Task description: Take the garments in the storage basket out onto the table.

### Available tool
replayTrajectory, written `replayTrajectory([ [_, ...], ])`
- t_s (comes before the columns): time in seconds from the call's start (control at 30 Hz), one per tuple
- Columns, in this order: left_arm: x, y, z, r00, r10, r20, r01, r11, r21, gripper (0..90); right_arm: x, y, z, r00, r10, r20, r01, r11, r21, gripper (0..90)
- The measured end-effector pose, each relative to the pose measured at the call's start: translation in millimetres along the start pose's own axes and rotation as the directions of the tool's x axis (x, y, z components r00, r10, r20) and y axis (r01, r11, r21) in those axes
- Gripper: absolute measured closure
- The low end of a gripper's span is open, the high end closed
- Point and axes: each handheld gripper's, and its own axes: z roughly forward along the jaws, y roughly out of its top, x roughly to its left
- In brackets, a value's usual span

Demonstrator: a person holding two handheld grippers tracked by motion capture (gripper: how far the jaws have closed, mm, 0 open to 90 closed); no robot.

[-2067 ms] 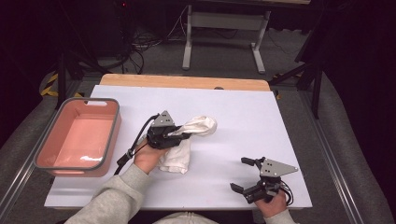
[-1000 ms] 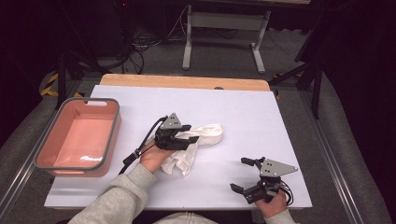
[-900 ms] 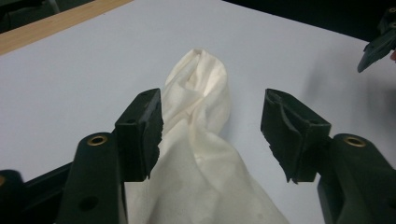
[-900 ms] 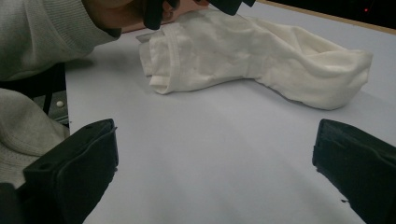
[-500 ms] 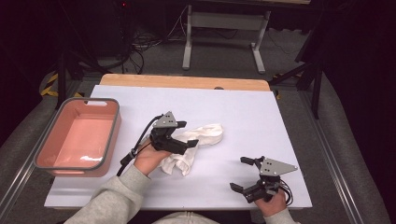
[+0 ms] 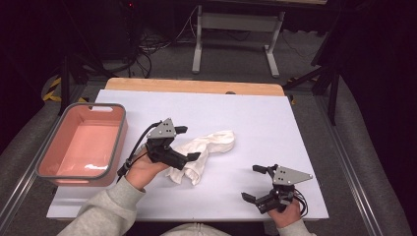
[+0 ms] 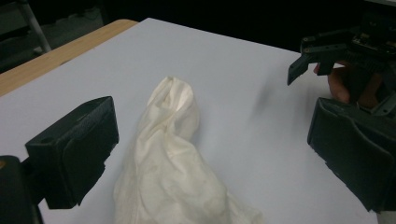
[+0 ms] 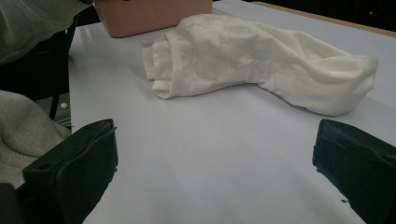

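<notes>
Since the earlier frame, our left gripper [image 6: 189, 143] has drawn back, jaws spread astride the crumpled white cloth [image 6: 204, 152]; our right gripper [image 6: 257, 183] rests spread, waiting.

The white table [image 6: 275, 128] has a wooden strip along its 12 o'clock edge. On it lie 2 items: a pink bin [image 6: 82, 142] at 9 o'clock and a crumpled white cloth [image 6: 204, 147] near centre.
</notes>
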Motion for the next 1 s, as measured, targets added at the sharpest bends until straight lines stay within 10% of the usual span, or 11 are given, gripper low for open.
replayTrajectory([
  [1.0,-1.0,-80.4,-56.4,0.9897,-0.135,-0.048,0.132,0.9897,-0.055,1.7,0.7,0.0,0.0,1.0,0.001,0.003,-0.001,1.0,0.0,0.7],
])
